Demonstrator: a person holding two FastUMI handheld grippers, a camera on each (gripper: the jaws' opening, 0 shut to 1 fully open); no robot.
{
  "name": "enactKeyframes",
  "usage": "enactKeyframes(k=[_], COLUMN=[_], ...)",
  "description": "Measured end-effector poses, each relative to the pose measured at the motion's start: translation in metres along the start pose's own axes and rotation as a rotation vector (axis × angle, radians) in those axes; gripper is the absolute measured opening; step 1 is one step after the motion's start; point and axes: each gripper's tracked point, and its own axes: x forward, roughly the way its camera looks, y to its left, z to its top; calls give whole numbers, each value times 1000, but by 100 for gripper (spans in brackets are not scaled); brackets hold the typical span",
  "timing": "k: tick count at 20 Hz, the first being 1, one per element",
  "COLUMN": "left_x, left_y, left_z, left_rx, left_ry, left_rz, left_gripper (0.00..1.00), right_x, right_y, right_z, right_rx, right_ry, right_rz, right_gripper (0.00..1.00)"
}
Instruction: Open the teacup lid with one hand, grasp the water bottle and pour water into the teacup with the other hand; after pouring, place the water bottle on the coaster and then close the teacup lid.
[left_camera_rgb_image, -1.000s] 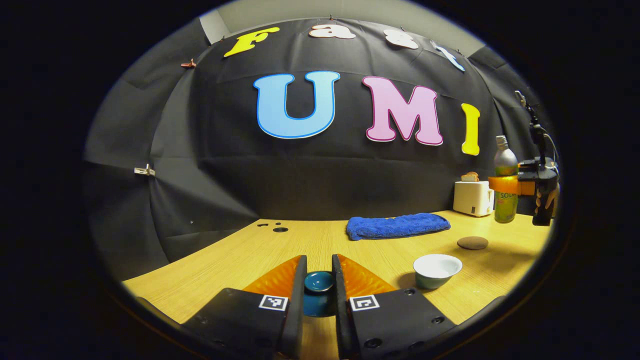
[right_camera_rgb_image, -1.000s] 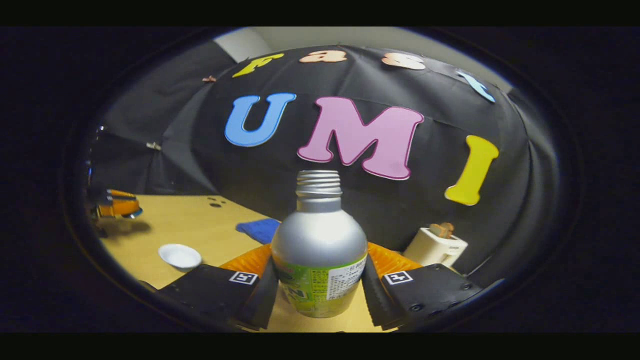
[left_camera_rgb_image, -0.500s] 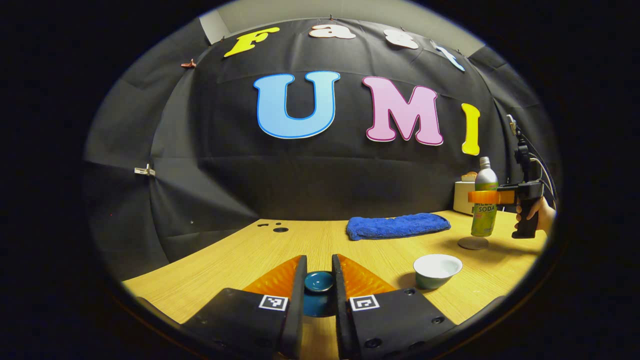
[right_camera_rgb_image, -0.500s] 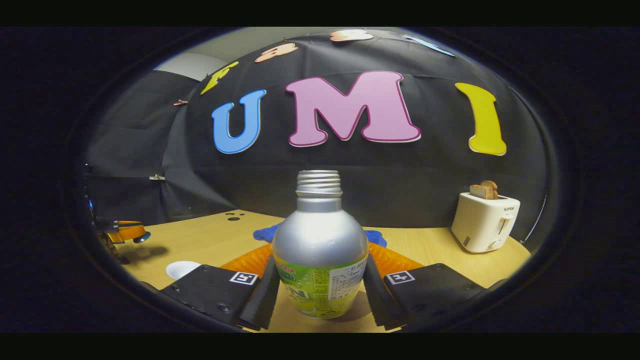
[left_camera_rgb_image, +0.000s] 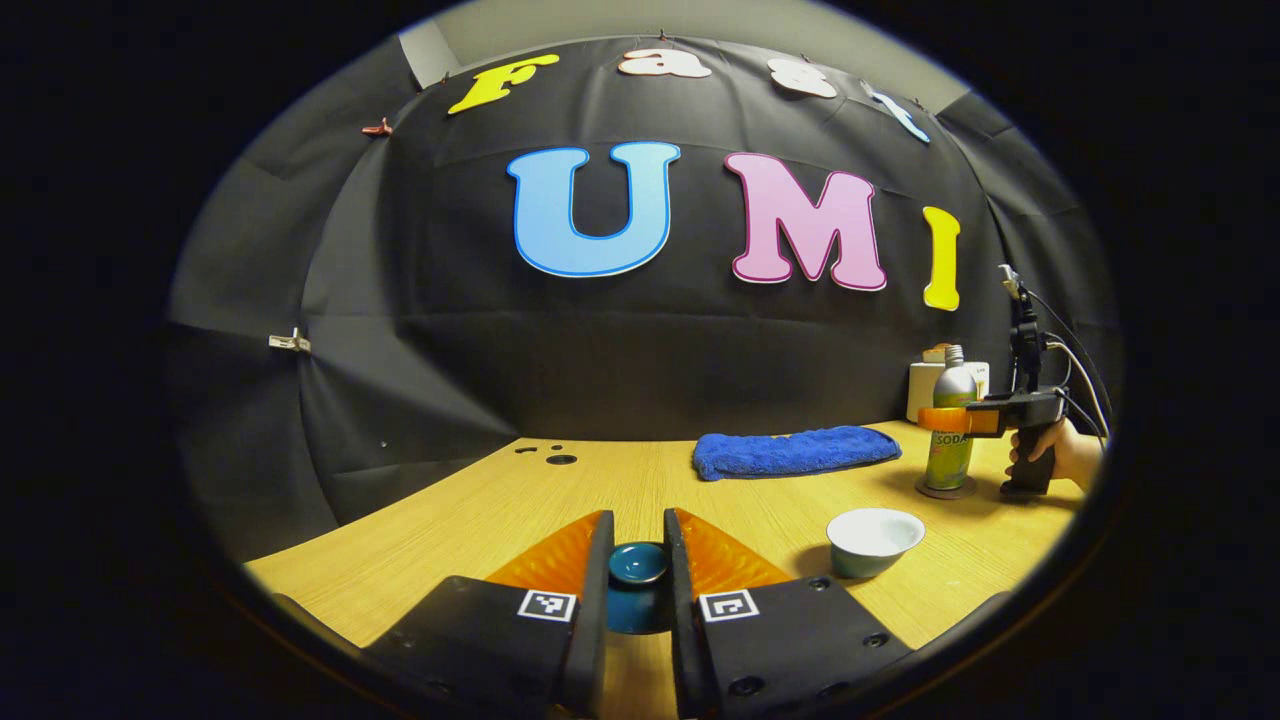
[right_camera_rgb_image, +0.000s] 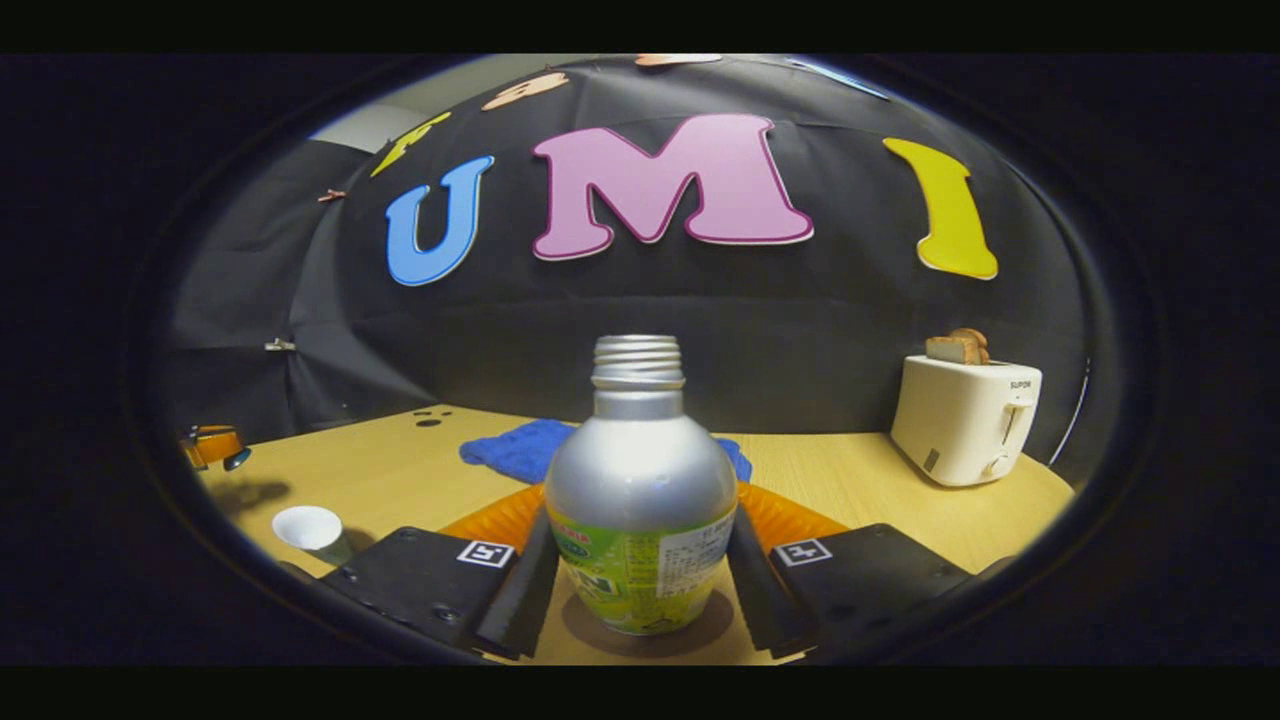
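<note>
- My right hand-held gripper (right_camera_rgb_image: 640, 590) is clamped on the water bottle (right_camera_rgb_image: 640, 520), which sits upright on the coaster (left_camera_rgb_image: 946, 490) (base looks seated, I judge).
- Next: spread the fingers slowly and back straight out, so I don't nudge the bottle.
- My left hand-held gripper (left_camera_rgb_image: 638, 590) grips the teacup lid (left_camera_rgb_image: 638, 565) above the table (left_camera_rgb_image: 560, 500).
- Teacup (left_camera_rgb_image: 875, 538) stands uncovered, right of the lid; lower the lid level onto it.

matt metal bottle (right_camera_rgb_image: 640, 470), wood-grain table (left_camera_rgb_image: 600, 490)
</note>
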Motion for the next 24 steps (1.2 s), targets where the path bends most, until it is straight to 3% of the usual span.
enactKeyframes(k=[12, 16, 24], left_x=[-1, -1, -2], left_y=[-1, -1, 0], left_z=[-1, -1, -1], left_rx=[0, 0, 0], left_ry=[0, -1, -1], left_rz=[2, 3, 12], left_gripper=[31, 33, 31], right_x=[-9, -13, -40], right_y=[-1, 1, -5], right_z=[-3, -1, -11], right_rx=[-37, -87, -119], right_ry=[-6, -15, 8], right_rz=[-34, -57, -125], right_gripper=[83, 99, 98])
